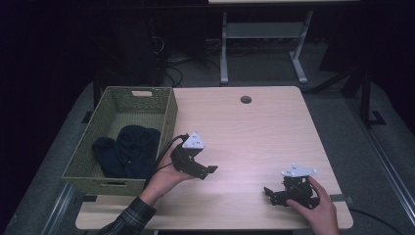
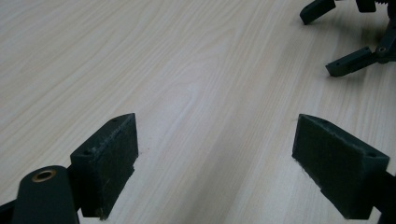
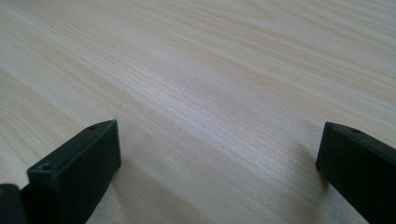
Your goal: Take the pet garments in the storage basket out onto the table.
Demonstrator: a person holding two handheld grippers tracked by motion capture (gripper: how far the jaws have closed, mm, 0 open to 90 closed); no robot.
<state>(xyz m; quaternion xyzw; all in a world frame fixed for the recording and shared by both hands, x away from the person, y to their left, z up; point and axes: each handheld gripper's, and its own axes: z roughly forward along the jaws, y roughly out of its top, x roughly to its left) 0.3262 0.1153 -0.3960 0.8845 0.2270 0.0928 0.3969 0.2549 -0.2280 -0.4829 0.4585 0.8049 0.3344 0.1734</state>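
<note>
My left gripper (image 1: 205,171) is held just above the wooden table (image 1: 259,132), close to the right wall of a green woven basket (image 1: 169,117). A dark navy cloth (image 1: 128,149) lies bunched inside the basket. In the left gripper view my left gripper (image 2: 215,135) is open, with bare wood between its pads. My right gripper (image 1: 269,195) rests near the table's front right, gripped by a hand. In the right gripper view it (image 3: 219,140) is open over bare wood. The right gripper's jaws (image 2: 348,51) also appear in the left gripper view, spread apart.
A round cable hole (image 1: 245,99) sits near the table's far edge. Beyond the table stand a white desk frame (image 1: 264,44) and dark equipment with cables on the floor. A plaid sleeve (image 1: 128,219) enters at the bottom left.
</note>
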